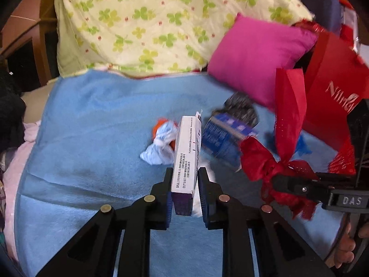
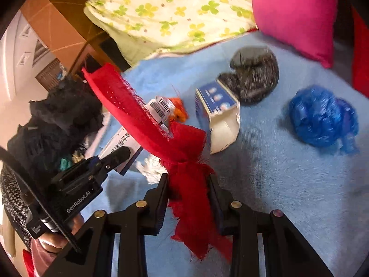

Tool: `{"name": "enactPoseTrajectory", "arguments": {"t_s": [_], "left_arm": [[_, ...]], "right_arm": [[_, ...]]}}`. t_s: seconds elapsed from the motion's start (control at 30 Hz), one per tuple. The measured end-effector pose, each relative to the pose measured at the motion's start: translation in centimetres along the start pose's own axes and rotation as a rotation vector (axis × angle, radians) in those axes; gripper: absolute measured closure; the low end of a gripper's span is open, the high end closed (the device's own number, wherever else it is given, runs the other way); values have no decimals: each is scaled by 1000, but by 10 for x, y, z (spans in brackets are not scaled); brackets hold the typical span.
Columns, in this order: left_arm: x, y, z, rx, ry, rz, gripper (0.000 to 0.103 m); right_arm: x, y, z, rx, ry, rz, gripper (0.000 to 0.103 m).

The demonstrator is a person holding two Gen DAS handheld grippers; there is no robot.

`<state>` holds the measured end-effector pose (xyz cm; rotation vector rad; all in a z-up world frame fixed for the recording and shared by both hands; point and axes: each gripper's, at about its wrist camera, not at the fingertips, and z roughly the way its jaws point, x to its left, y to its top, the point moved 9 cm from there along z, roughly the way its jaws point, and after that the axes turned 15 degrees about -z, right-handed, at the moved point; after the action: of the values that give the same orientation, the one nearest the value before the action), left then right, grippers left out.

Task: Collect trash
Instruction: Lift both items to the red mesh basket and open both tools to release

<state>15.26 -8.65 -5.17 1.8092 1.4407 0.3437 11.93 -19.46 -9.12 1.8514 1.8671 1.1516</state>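
With our left gripper (image 1: 184, 184) pinching the white box (image 1: 186, 154) above the blue blanket (image 1: 92, 138) and our right gripper (image 2: 188, 191) clamped on the red cloth (image 2: 184, 161), we should lift both steadily, keeping the grips firm.

The right gripper (image 1: 274, 181) body read "DAS" in raised letters on a small plate, seen from the left wrist view. The left gripper (image 2: 125, 153) body carried white print "GenRobot.AI" on its side; a small label lower on it was too blurred to read. The red paper bag (image 1: 332, 92) bore white lettering starting "Nil", rest unclear. The white box (image 1: 186, 157) had rows of small Chinese print, too small to read; its end flap showed a barcode. The blue box (image 2: 216, 99) had white marks, unreadable.
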Motion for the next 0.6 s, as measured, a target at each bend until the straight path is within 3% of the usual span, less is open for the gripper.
{"name": "enactPoseTrajectory", "arguments": {"t_s": [0.3, 0.6], "left_arm": [[-68, 19, -87, -194, -66, 24, 81], [-134, 17, -134, -259, -119, 66, 81]], "right_arm": [[11, 18, -106, -189, -49, -41, 68], [-14, 5, -211, -407, -144, -11, 68]]}}
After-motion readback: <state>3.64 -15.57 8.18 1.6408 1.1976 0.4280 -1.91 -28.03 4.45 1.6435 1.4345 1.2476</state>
